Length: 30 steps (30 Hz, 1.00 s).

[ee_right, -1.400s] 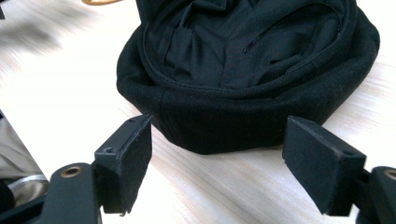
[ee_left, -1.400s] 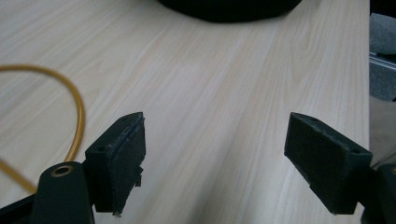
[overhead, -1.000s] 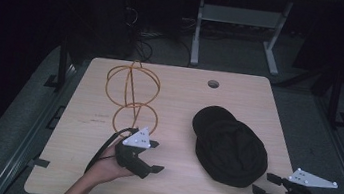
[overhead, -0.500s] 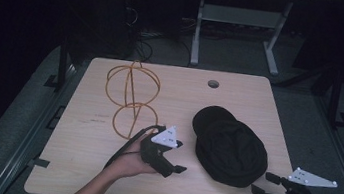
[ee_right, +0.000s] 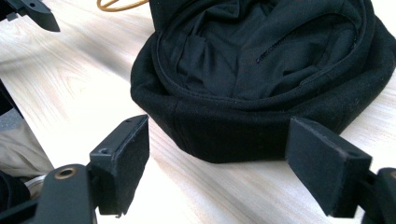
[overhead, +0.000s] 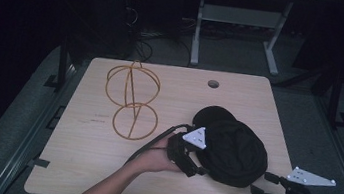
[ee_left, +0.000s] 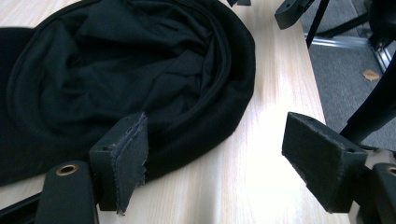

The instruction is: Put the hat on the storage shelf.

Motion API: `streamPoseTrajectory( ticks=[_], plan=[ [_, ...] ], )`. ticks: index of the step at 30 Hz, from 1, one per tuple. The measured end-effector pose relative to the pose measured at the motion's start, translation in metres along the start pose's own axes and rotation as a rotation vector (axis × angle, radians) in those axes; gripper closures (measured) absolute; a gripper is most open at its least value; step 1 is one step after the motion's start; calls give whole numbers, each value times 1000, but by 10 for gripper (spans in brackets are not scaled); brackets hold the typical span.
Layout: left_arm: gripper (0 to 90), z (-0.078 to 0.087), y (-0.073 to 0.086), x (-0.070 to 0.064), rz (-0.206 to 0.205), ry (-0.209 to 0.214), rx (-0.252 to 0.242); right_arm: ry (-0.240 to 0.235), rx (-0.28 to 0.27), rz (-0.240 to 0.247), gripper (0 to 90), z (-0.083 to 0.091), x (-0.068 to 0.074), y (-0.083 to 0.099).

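1. The left claw (overhead: pixel 199 170) is travelling across the bench (overhead: pixel 98 178) toward the black hat (overhead: pixel 234 148); a second ago it sat down near the lower ring of the wire frame (overhead: pixel 131 103), half a second ago it was halfway over, and now it is arriving at the hat's left edge.

2. Its jaws are standing wide open in the left gripper view, with the near pad (ee_left: pixel 133 156) just beside the hat's rolled rim (ee_left: pixel 205 126) and bare wood showing between the two pads (nothing is being held yet).

3. The right claw (overhead: pixel 265 185) is waiting at the bench's front right corner, in much the same place as in the two earlier pictures, jaws also spread wide. In the right gripper view the hat's edge (ee_right: pixel 233 126) is lying ahead of the open jaws, near but not between them.

4. The hat itself is resting right of centre on the bench, opening upward with its lining (ee_right: pixel 261 46) showing, and it is not shifting across the three moments. The wire frame is standing well apart to the left, untouched.

5. Judging from this, the work is moving from approach into grasp: the left claw is lining up on the rim, and the likely next need is to slide one pad under or over that rim before closing. Soft cloth may bunch or slip out of a shallow pinch.
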State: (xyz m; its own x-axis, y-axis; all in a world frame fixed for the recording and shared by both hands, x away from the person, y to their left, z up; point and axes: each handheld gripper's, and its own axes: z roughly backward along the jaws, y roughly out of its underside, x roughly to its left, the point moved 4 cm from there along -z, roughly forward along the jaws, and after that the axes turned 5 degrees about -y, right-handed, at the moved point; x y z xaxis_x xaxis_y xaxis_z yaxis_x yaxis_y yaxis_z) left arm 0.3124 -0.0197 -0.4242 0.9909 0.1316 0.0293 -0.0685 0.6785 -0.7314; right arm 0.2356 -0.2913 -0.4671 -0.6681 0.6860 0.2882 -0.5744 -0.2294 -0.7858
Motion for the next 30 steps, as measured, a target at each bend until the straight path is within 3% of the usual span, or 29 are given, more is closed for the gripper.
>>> streamPoseTrajectory(
  ticks=[5,17,20,26,30],
  plan=[
    [228,-11,-8,0,-10,36,1,-5,-5,9,214,1,0,-1],
    [282,-48,-14,-2,-55,112,77,-7,4,6,215,1,0,0],
    [330,-56,-10,-1,-68,113,113,-6,6,15,215,1,1,0],
    [381,-65,-5,3,-54,120,127,-8,9,9,215,1,1,1],
    [432,-71,-4,5,-80,108,153,-8,5,12,215,1,1,0]
  ],
)
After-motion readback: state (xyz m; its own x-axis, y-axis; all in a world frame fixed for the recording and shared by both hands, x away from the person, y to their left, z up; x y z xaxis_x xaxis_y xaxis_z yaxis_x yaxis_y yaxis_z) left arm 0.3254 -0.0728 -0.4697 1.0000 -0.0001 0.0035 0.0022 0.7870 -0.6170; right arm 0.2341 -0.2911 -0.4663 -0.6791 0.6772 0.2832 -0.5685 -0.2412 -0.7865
